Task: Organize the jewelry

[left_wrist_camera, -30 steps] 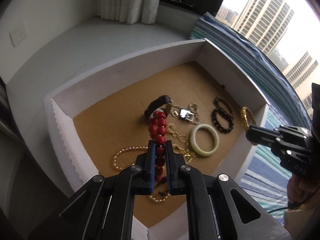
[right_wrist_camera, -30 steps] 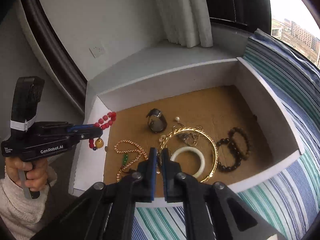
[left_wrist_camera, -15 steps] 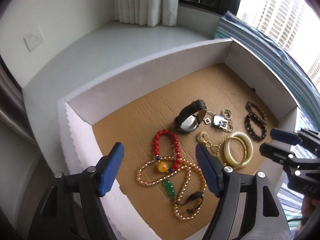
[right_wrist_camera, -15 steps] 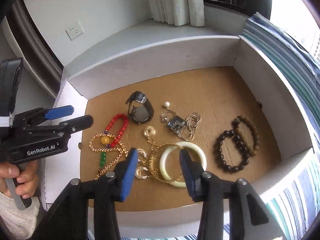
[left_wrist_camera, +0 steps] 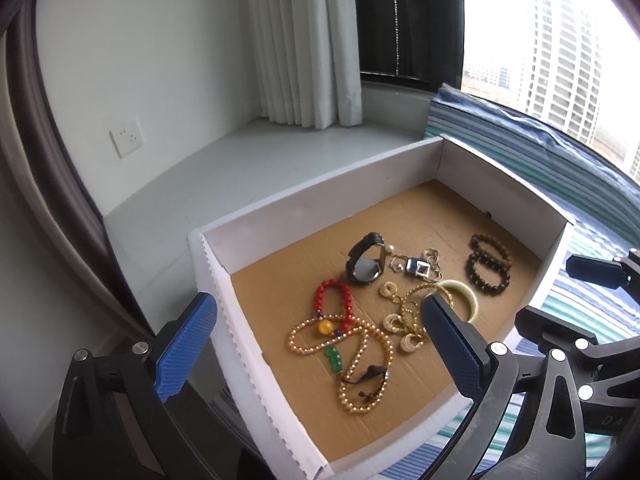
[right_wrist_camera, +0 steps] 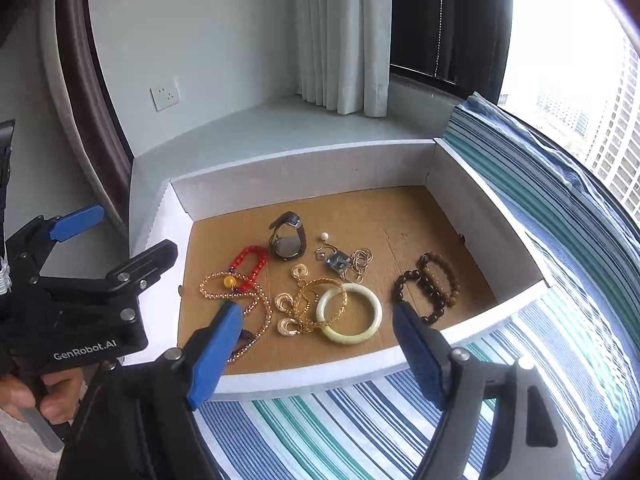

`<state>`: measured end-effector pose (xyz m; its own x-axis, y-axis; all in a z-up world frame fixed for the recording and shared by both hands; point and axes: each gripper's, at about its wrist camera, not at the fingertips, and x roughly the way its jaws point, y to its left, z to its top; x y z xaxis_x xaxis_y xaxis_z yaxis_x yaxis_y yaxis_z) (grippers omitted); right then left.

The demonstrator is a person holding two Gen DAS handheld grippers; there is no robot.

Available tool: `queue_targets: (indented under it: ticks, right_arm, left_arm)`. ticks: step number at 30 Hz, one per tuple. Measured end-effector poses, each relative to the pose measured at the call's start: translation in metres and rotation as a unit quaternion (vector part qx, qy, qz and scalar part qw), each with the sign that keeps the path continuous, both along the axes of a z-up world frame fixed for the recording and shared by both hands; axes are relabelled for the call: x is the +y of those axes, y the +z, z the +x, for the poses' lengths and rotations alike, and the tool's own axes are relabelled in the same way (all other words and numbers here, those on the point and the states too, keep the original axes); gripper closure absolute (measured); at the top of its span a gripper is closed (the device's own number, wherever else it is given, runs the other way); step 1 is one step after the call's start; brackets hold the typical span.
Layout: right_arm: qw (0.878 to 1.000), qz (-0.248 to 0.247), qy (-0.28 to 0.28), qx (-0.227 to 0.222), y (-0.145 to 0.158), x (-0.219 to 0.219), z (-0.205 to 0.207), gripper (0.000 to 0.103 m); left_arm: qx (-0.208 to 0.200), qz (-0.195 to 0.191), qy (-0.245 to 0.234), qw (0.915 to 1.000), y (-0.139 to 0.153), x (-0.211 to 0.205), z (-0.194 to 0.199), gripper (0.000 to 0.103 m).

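A white box (left_wrist_camera: 320, 196) (right_wrist_camera: 304, 160) with a cardboard floor holds the jewelry. A red bead bracelet (left_wrist_camera: 334, 300) (right_wrist_camera: 250, 258) lies on a gold bead necklace (left_wrist_camera: 360, 360) (right_wrist_camera: 240, 292). Beside them lie a black watch (left_wrist_camera: 366, 264) (right_wrist_camera: 288, 236), a pale jade bangle (left_wrist_camera: 464, 300) (right_wrist_camera: 350, 312), gold bangles (right_wrist_camera: 316, 304), dark bead bracelets (left_wrist_camera: 488, 268) (right_wrist_camera: 430, 284) and small silver pieces (right_wrist_camera: 340, 260). My left gripper (left_wrist_camera: 316, 344) is open and empty, above the box's left front. My right gripper (right_wrist_camera: 316, 348) is open and empty over the box's front edge.
The box rests on a blue, green and white striped cloth (right_wrist_camera: 360, 420). A grey window ledge (left_wrist_camera: 240, 160) runs behind it, with white curtains (right_wrist_camera: 340, 36) and a wall socket (left_wrist_camera: 127, 136). The window is at the right.
My left gripper let the red bead bracelet go into the box and opened wide. My right gripper let the gold bangle go and opened. Both pulled back and up from the box.
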<state>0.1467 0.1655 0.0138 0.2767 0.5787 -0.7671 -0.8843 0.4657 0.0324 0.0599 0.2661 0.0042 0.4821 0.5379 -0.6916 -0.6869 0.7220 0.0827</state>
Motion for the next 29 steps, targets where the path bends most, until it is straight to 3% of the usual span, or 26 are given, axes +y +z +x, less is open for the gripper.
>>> queue_targets:
  ticks: [6,11,19,25,29]
  right_arm:
    - [0.999,-0.021,-0.008,-0.023,0.004,0.002,-0.012,0.023]
    - [0.999,-0.035,-0.026,-0.003,0.009,0.007,-0.011,0.022]
    - [0.997,-0.053,-0.055,-0.017,0.011,0.013,-0.006,0.022]
    - [0.997,-0.053,-0.06,-0.018,0.01,0.012,-0.001,0.022]
    - [0.997,-0.049,-0.061,-0.019,0.011,0.013,0.003,0.022]
  left_arm:
    - [0.016,-0.035,0.013,0.9992,0.002,-0.001,-0.011,0.001]
    - [0.024,-0.066,0.023,0.9973,0.006,0.005,-0.017,0.001]
    - [0.027,-0.053,0.034,0.9977,0.008,0.008,-0.021,0.001]
    - [0.026,-0.071,0.036,0.9965,0.002,0.013,-0.017,0.001]
    - [0.015,-0.063,0.044,0.9969,0.007,0.01,-0.015,0.002]
